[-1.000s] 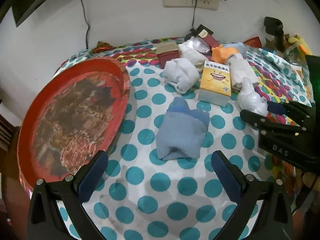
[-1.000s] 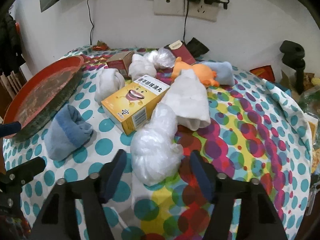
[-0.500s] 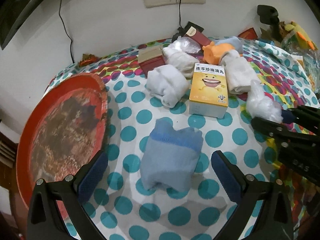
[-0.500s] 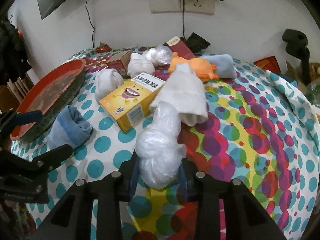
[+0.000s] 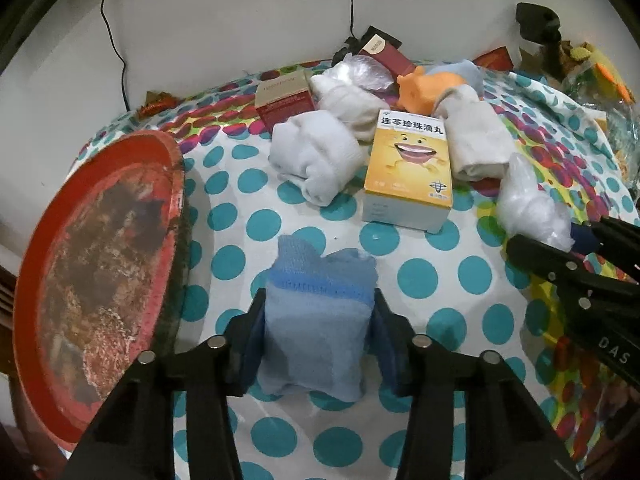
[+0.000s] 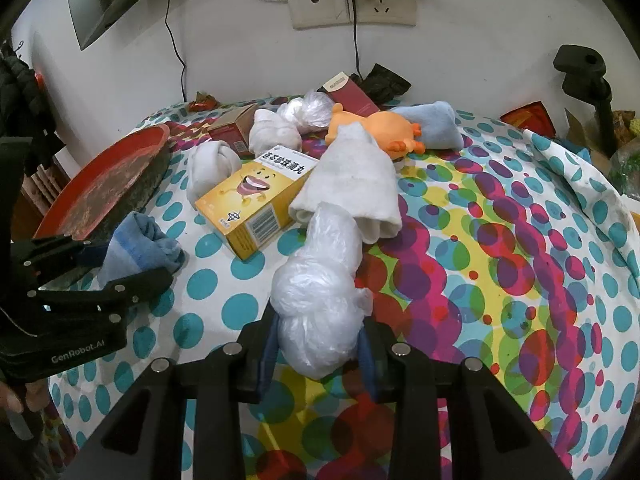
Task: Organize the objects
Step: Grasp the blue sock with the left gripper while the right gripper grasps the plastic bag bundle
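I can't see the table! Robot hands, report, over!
Left gripper shut on blue sock. Right gripper shut on plastic bag bundle. Red tray unobstructed.

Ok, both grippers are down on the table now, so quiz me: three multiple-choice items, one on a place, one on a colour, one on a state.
1. Where is the red tray relative to the blue sock?
A. to its left
B. to its right
C. under it

2. What colour is the box with the smiling face?
A. green
B. yellow
C. black

3. What is the right gripper doing?
A. open over bare cloth
B. shut on the yellow box
C. shut on the white plastic bag

Answers: 1 A, the tray sits at the table's left edge. 2 B, its top is yellow. 3 C, both fingers press the bag's sides.
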A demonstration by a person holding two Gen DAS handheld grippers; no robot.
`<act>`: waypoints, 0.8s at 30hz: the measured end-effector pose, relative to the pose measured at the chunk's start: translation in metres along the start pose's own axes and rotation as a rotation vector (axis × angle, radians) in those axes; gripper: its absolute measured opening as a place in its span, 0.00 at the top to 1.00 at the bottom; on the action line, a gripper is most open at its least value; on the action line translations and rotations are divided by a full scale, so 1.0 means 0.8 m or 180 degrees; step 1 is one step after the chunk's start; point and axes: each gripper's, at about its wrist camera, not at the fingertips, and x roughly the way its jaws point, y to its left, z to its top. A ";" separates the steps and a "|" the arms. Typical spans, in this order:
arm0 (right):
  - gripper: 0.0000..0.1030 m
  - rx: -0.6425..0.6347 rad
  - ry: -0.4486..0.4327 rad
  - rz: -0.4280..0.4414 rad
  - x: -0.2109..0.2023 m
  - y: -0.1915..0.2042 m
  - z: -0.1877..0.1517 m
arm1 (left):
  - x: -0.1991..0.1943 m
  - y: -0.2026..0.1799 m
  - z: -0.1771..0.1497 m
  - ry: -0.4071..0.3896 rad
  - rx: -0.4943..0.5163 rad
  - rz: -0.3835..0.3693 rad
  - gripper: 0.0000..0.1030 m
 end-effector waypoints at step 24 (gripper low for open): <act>0.67 0.0039 -0.0083 -0.0348 0.007 -0.003 0.004 | -0.057 0.023 -0.003 -0.0164 -0.0087 0.0175 0.65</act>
